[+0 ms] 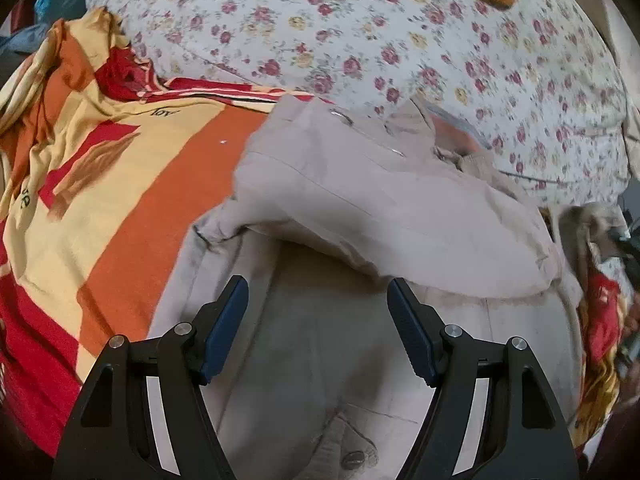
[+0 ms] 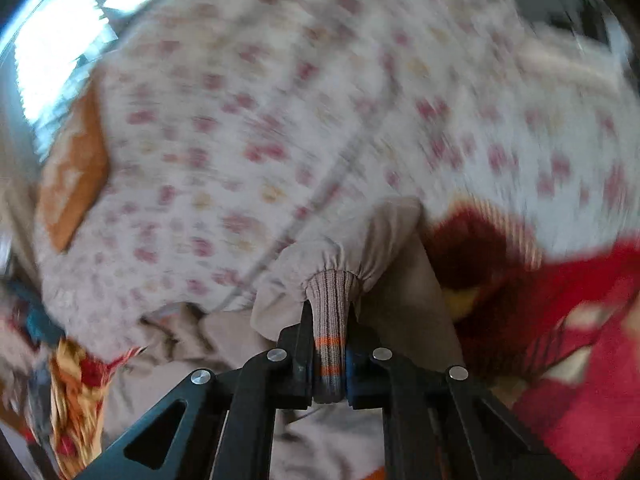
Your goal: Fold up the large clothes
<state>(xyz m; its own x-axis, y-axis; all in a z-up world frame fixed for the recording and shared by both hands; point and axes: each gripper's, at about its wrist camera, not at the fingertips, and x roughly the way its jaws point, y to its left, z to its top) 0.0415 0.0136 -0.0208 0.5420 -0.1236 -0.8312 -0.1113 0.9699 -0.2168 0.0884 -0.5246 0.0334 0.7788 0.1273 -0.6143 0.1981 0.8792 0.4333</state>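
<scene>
Left wrist view, nearest: the left tongs point(image 1: 318, 304) stand spread and empty, angled steeply down over the body of the beige jacket point(image 1: 320, 360), touching nothing that can be seen. The jacket lies on a bed, partly over an orange, red and yellow blanket point(image 1: 132, 208), with a sleeve or upper panel point(image 1: 360, 208) folded across its front; beyond it lies a floral quilt point(image 1: 400, 48). Right wrist view, nearest: the right tongs point(image 2: 330, 360) are pressed together on the ribbed knit cuff point(image 2: 332, 320) of a jacket sleeve point(image 2: 352, 248), the cuff pinched flat between the pads (the background is smeared, so little else reads clearly). The right tongs point moderately downward. Handling, as judged: the garment looks soft, limp and moderately bulky, so it will drape and sag from any single hold. The cuff, being thick and ribbed, offers a secure grip; hems, shoulder seams and the collar edge are likewise the sensible places to take hold.
</scene>
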